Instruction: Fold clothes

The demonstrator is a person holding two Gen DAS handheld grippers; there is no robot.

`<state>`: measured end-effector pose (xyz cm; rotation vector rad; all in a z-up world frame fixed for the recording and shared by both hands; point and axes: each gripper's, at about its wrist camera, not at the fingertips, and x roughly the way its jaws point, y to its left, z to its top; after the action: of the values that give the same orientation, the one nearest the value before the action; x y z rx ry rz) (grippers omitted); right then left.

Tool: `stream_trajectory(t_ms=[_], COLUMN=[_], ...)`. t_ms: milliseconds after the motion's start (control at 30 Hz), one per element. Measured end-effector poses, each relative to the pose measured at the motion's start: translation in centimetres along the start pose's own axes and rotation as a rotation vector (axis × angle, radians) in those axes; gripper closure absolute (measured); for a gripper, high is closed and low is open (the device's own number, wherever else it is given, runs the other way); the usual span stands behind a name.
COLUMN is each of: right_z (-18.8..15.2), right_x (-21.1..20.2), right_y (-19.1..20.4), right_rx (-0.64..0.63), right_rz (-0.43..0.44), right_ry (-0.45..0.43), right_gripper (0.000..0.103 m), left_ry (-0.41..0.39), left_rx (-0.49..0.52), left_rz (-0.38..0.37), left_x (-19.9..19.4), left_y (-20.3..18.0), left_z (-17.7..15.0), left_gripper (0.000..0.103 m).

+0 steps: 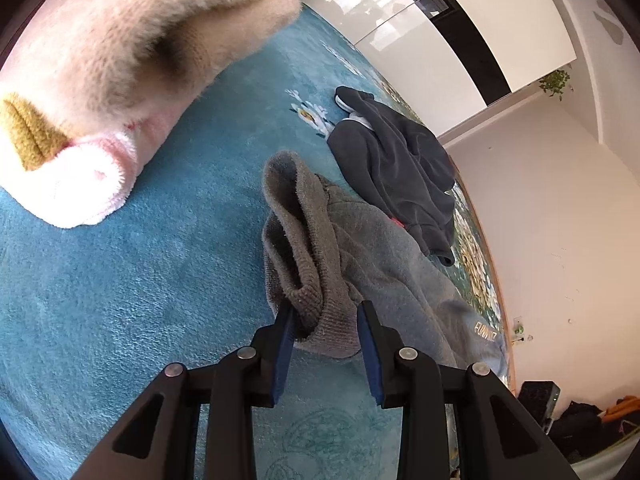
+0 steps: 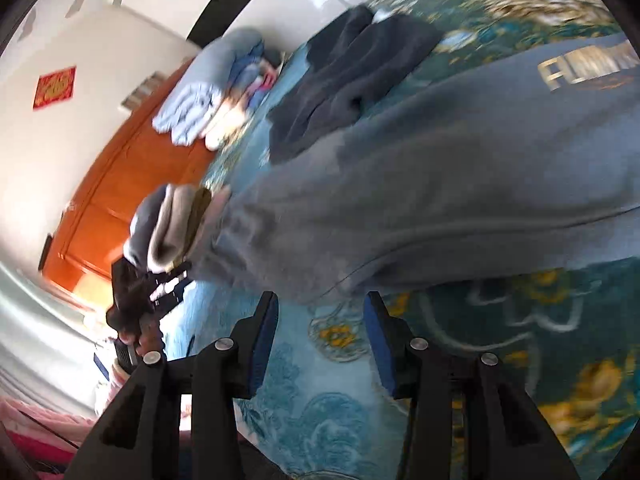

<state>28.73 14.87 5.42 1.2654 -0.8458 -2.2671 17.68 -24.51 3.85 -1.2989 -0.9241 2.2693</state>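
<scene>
A grey sweatshirt (image 1: pixel 384 264) with gold lettering lies on the blue carpet (image 1: pixel 140 300). My left gripper (image 1: pixel 326 320) has its jaws around the ribbed cuff (image 1: pixel 320 304) of the grey sleeve, which is lifted off the carpet. In the right wrist view the same sweatshirt (image 2: pixel 460 168) is spread across the carpet, and the left gripper (image 2: pixel 160 280) shows holding the cuff at the far left. My right gripper (image 2: pixel 320 312) is open and empty just below the sweatshirt's lower edge.
A dark navy garment (image 1: pixel 400 168) lies crumpled beyond the grey one, and also shows in the right wrist view (image 2: pixel 352 72). A folded pink fluffy garment (image 1: pixel 120 80) sits at the left. Folded clothes (image 2: pixel 208 92) are stacked by an orange wooden door (image 2: pixel 120 184).
</scene>
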Motion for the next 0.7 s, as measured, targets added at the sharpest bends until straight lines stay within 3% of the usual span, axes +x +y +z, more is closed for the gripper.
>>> stream_trajectory(t_ms=[167, 200, 233, 267, 500, 600, 700], right_z=[0.7, 1.1, 1.6, 2.2, 8.6, 9.5, 8.2], right_x=[3.0, 3.0, 2.9, 2.7, 2.0, 3.3, 3.2], right_y=[0.4, 0.6, 0.9, 1.3, 1.1, -0.4, 0.5], right_rx=[0.083, 0.1, 0.103, 0.096, 0.125, 0.195, 0.146], right_rz=[-0.001, 0.006, 0.007, 0.0, -0.048, -0.049, -0.009], right_ry=[0.006, -0.007, -0.014, -0.023, -0.122, -0.088, -0.055], right_gripper=[0.06, 0.066, 0.085, 0.094, 0.094, 0.092, 0.091], left_ry=[0.005, 0.003, 0.001, -0.001, -0.003, -0.011, -0.024], left_rx=[-0.006, -0.002, 0.001, 0.002, 0.028, 0.061, 0.085], left_rz=[-0.036, -0.042, -0.048, -0.055, -0.072, -0.07, -0.084], left_x=[0.2, 0.2, 0.1, 0.1, 0.5, 0.2, -0.3], left_y=[0.6, 0.6, 0.7, 0.7, 0.8, 0.5, 0.2], left_z=[-0.2, -0.2, -0.1, -0.1, 0.0, -0.1, 0.0], left_gripper=[0.069, 0.069, 0.069, 0.069, 0.066, 0.061, 0.058])
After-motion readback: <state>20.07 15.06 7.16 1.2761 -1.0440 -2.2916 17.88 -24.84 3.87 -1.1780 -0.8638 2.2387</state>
